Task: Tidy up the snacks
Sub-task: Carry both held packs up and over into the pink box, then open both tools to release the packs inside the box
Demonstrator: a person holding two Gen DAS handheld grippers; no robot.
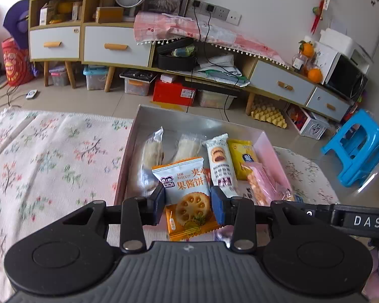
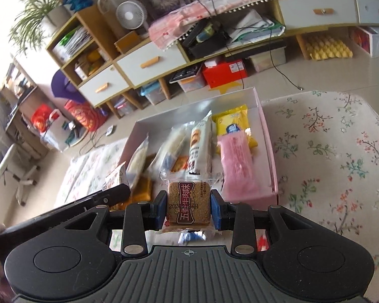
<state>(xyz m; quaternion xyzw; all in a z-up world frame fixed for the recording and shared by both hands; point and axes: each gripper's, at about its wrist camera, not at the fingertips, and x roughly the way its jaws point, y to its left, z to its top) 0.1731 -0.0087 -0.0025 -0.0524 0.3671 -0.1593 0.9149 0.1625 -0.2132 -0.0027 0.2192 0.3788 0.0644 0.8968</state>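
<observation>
Above the pink box (image 1: 270, 141) of snacks on the floral cloth (image 1: 50, 156), my left gripper (image 1: 187, 202) is clamped on an orange jam biscuit packet (image 1: 187, 197). My right gripper (image 2: 187, 207) pinches a brown square snack (image 2: 188, 203) at the box's near edge.

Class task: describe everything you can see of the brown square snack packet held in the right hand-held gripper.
The brown square snack packet is a flat, speckled block sealed in clear plastic film with crimped ends. A dark red label with pale Chinese characters runs diagonally across it, over a printed date. It stands upright, clamped at both sides by the blue pads of the right hand-held gripper, lifted before the open box.
</observation>
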